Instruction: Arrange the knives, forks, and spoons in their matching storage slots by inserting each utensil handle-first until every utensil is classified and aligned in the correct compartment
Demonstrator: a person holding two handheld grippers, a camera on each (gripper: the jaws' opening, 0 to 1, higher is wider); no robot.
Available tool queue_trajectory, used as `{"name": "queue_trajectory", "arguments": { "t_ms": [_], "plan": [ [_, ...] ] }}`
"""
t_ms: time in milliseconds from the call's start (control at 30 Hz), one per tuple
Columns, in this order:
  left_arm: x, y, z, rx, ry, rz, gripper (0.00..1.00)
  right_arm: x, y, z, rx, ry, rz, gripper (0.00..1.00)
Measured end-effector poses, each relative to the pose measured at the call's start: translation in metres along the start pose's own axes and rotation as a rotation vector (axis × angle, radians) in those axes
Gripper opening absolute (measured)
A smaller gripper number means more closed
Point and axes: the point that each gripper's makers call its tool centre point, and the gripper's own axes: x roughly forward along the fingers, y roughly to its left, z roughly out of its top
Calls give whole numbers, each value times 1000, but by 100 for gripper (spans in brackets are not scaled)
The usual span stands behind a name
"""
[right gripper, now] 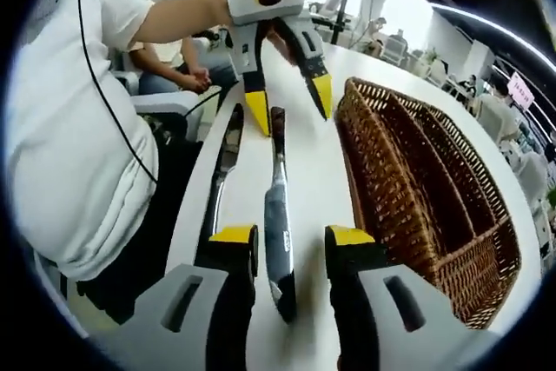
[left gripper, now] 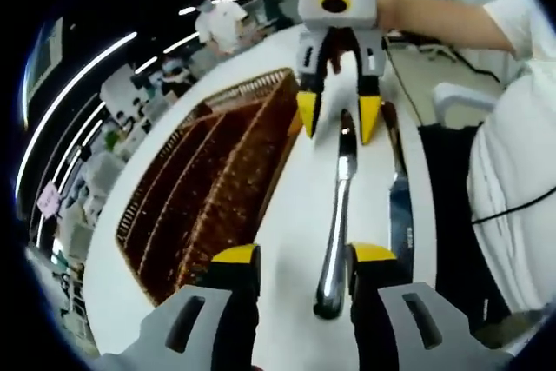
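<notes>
Facing each other across a white table point(left gripper: 287, 241), the open left gripper point(left gripper: 301, 268) and open right gripper point(right gripper: 292, 248) straddle opposite ends of one knife point(left gripper: 337, 215), a second knife point(left gripper: 400, 206) beside it, a compartmented wicker tray point(left gripper: 208, 180) nearby.

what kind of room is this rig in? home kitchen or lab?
Probably a lab or open office, not a kitchen: long ceiling light strips, other seated people at nearby stations, and a white table holding a wicker tray and two knives.
</notes>
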Motion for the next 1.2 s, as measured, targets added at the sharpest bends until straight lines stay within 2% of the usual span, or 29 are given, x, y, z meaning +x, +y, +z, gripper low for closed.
{"name": "queue_trajectory", "arguments": {
  "t_ms": [33, 267, 600, 800, 833, 900, 1100, 1200],
  "plan": [
    [1, -3, 0, 16, 12, -22, 34, 1, 0, 1, -3, 5, 3, 30],
    [2, -5, 1, 55, 40, -49, 32, 3, 0, 0, -28, 60, 45, 28],
    [1, -8, -4, 53, 71, -101, 26, 6, 6, 0, -31, 105, 112, 21],
    [3, -8, -4, 55, 85, -129, 25, 7, 6, 0, -29, 137, 139, 21],
    [3, -9, -5, 55, 88, -134, 24, 7, 6, 0, -41, 138, 143, 20],
    [4, -11, -5, 55, 95, -151, 21, 8, 7, 0, -13, 155, 160, 19],
    [5, -16, -7, 54, 106, -196, 15, 11, 9, 0, -37, 184, 179, 17],
    [5, -20, -7, 46, 105, -213, 12, 11, 10, -1, -15, 199, 187, 16]
  ]
}}
